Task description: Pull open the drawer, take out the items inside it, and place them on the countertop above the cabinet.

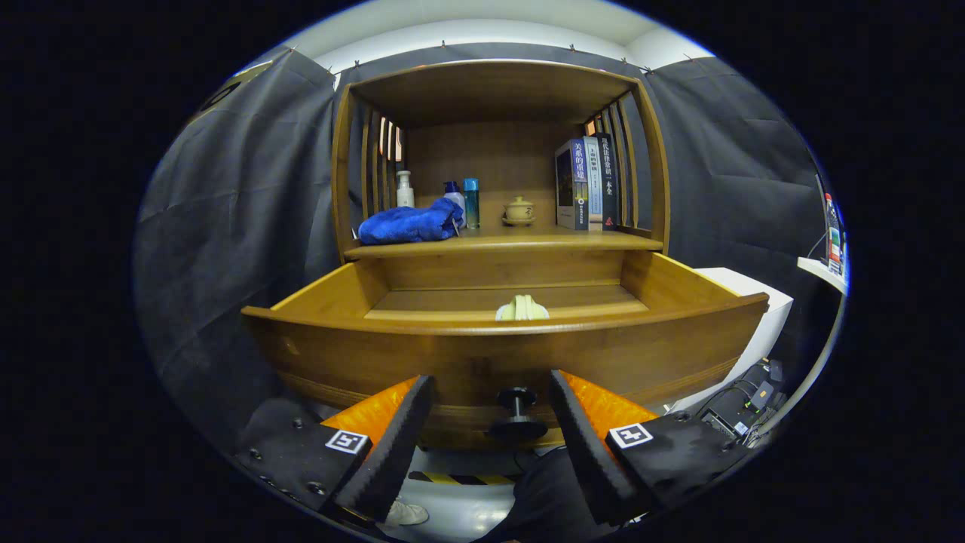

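Note:
The wooden drawer (422,354) stands pulled out toward me, its front panel just beyond my fingers. A dark round knob (517,413) sticks out of that panel and sits between my fingertips without touching them. My gripper (490,407) is open, fingers spread to either side of the knob. Inside the drawer, near the front wall, a pale cream item (522,308) peeks over the rim; most of it is hidden. Above the drawer runs the cabinet's countertop (528,241).
On the countertop lie a blue cloth (411,224), a white bottle (405,189), a teal bottle (471,203), a small lidded pot (519,210) and upright books (586,185). A white box (754,302) stands right of the drawer. A person's leg (550,490) and shoe (403,514) show below.

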`<state>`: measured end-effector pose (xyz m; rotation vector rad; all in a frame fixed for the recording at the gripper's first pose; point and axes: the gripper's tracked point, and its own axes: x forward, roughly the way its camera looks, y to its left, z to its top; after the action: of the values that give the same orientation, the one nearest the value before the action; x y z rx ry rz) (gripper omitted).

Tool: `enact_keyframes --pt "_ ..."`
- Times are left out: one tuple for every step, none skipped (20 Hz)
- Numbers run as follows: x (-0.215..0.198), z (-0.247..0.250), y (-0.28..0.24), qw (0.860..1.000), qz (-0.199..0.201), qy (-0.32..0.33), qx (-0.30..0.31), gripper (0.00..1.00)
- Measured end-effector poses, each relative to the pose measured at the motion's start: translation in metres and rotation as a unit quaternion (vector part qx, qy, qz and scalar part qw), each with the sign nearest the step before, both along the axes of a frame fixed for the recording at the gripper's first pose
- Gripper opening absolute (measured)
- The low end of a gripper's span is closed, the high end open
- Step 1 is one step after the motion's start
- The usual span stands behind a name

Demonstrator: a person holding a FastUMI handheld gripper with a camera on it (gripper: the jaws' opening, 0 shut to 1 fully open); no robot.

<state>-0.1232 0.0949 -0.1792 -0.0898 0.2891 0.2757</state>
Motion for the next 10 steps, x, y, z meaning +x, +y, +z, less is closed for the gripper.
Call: enact_keyframes --pt "-0.002 0.009 0.003 1.000 0.002 -0.001 0.008 1.00" --pt "-0.002 0.020 0.004 1.000 0.003 -0.003 0.016 1.00" --pt "-0.001 0.032 0.005 1.000 0.005 -0.007 0.026 1.00" --pt "0.001 0.047 0.006 0.999 0.004 -0.015 0.035 1.00" --pt "0.006 0.059 0.006 0.999 0.004 -0.020 0.040 1.00" --pt "0.010 0.069 0.007 0.999 0.004 -0.022 0.041 1.00" --pt "0.016 0.076 0.007 0.999 0.003 -0.022 0.041 0.99" --pt "0.022 0.084 0.008 0.999 0.001 -0.023 0.043 0.99" --pt "0.030 0.092 0.007 0.999 -0.004 -0.024 0.046 0.99" --pt "0.039 0.096 0.005 0.999 -0.012 -0.021 0.048 0.99"
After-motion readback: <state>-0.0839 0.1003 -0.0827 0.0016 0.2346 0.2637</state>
